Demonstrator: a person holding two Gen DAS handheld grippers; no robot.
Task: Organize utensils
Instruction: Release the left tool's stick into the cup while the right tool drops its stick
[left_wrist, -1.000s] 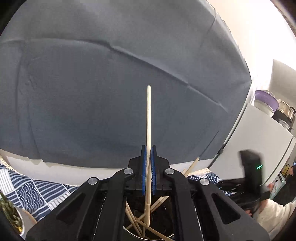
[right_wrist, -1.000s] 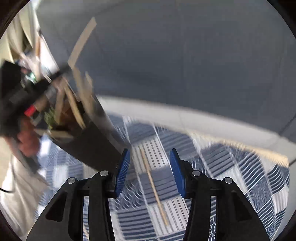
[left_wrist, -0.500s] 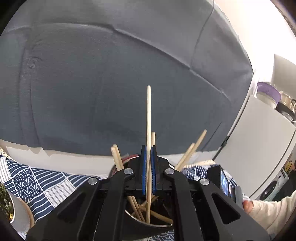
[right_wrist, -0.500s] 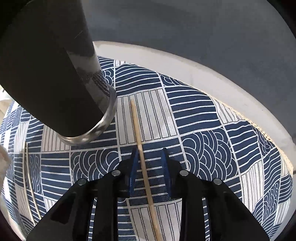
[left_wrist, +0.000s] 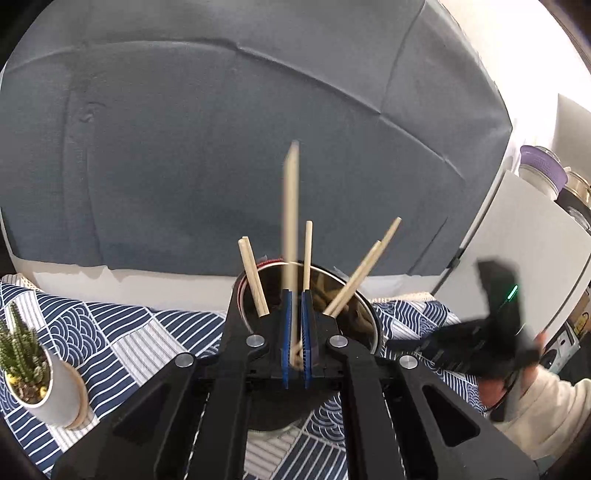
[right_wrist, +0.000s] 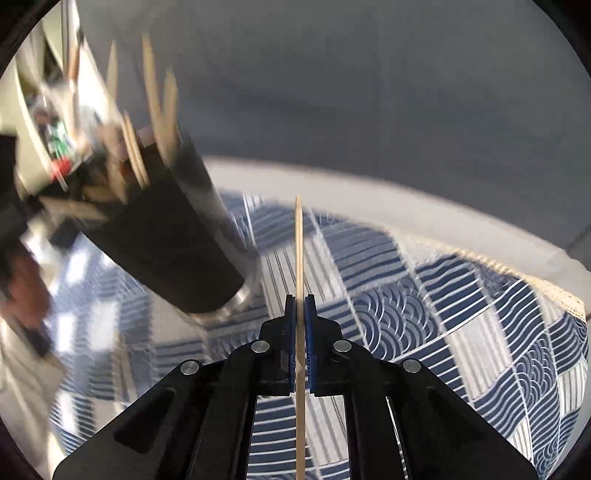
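My left gripper (left_wrist: 295, 295) sits just above the dark metal holder cup (left_wrist: 364, 314), which holds several wooden chopsticks. A blurred chopstick (left_wrist: 290, 206) stands between its blue pads, the jaws slightly apart; I cannot tell whether they still grip it. My right gripper (right_wrist: 300, 299) is shut on another wooden chopstick (right_wrist: 299, 240), held off the patterned cloth (right_wrist: 461, 295). The same cup (right_wrist: 166, 229) shows blurred at the left of the right wrist view. The right gripper (left_wrist: 495, 332) shows blurred at the right of the left wrist view.
A small potted cactus (left_wrist: 26, 362) stands at the left on the blue-and-white cloth. A grey backdrop (left_wrist: 221, 147) hangs behind the table. A white cabinet (left_wrist: 524, 236) with jars stands at the right.
My right gripper has closed on the chopstick that lay on the cloth and lifted it. The chopstick in my left gripper has slid down toward the cup and is blurred; the left gripper has drawn back.
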